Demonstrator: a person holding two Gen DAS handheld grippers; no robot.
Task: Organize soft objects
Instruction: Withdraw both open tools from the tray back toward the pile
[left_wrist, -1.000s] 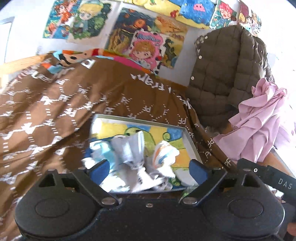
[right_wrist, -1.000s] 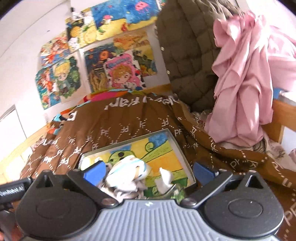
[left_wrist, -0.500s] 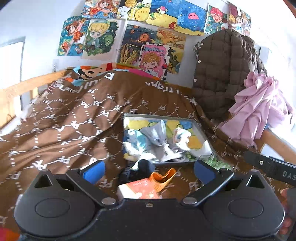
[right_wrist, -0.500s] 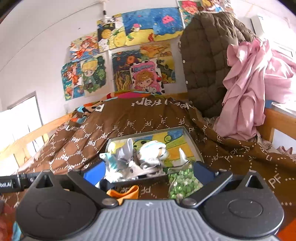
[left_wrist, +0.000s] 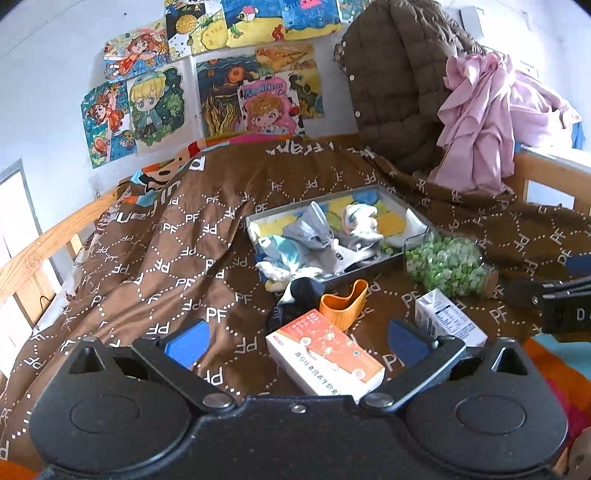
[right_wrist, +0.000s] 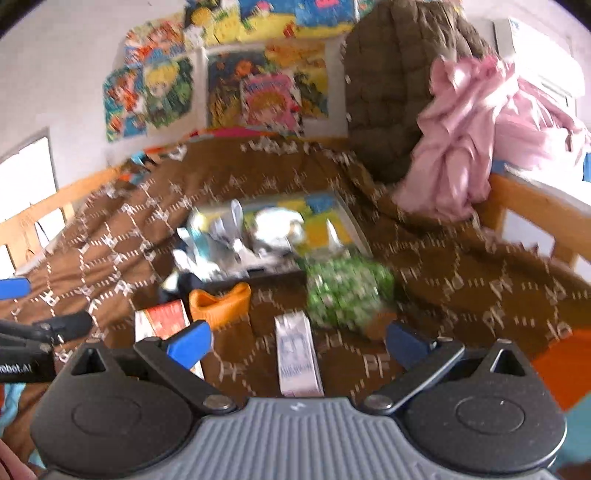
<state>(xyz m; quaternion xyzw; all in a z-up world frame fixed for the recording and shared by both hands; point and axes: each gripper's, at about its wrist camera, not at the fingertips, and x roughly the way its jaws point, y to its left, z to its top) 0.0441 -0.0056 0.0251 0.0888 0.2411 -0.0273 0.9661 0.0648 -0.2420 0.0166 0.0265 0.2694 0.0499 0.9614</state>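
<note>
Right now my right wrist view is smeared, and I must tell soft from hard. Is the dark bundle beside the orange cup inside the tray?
Observer: No. The dark sock-like bundle lies outside, on the brown patterned blanket, just off the near-left corner of the shallow grey tray.
Operator: Does anything hang over that corner?
Observer: Yes. A white and pale-blue soft piece spills past it onto the blanket.
Operator: Is the green blob soft too?
Observer: No. It is a clear jar of green peas, lying on its side.
</note>
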